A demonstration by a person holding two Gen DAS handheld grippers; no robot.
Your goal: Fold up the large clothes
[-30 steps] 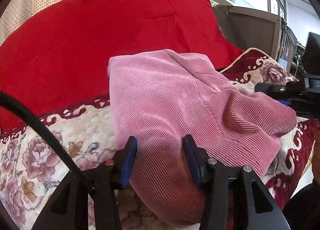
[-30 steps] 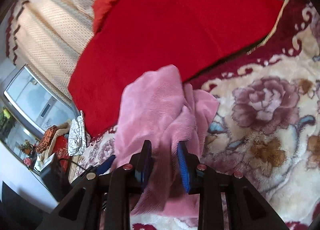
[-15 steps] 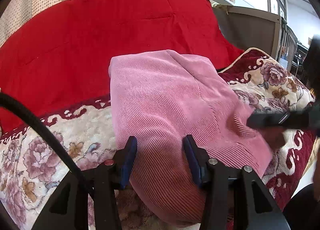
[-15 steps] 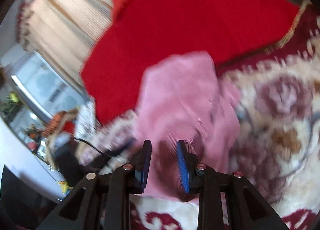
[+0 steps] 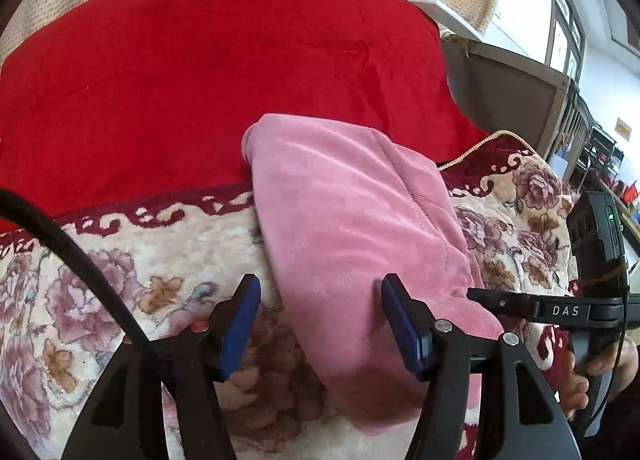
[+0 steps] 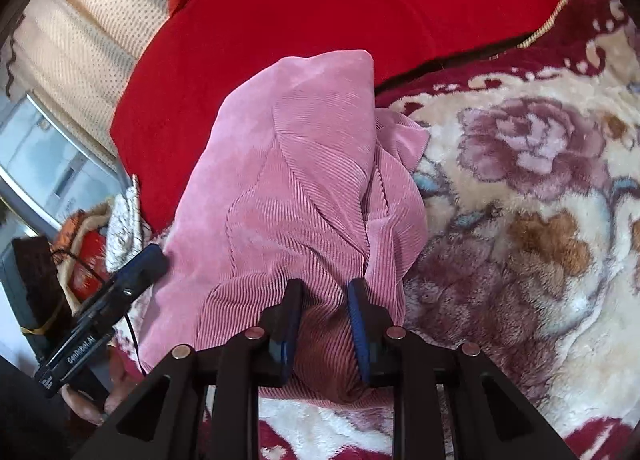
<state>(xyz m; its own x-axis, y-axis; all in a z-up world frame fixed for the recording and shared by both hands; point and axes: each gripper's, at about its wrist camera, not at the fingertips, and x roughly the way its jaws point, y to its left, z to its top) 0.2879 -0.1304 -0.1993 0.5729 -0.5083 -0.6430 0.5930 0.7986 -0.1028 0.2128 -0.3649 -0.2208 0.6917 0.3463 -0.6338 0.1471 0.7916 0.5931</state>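
The floral blanket (image 5: 120,260) covers the surface that carries everything, which looks like a bed, with a plain red quilt (image 5: 200,79) laid across its far part. On these lies the task's thing, the pink corduroy garment (image 5: 340,219): its far end overlaps the red quilt's edge and the rest runs back toward the two claws over the floral pile.

By the look of it, the garment is already well into the fold. It lies as a narrow, stacked bundle with more than one layer showing, the top layer set over a ribbed one that peeks out along the right side in the right wrist view (image 6: 400,187). That lower layer is rumpled and not squared up with the one above, so I judge that some straightening, and perhaps a last fold to shorten the bundle, is what remains. The near end is hidden under the claws, so how tidy it is there I cannot tell.

The left claw (image 5: 320,324) stands wide; its jaws have just been opening, and the garment's near edge lies between them with the left pad clear of the cloth, so it reads as a release. The right claw (image 6: 324,324) is narrow, with a ridge of the corduroy pinched between its pads.
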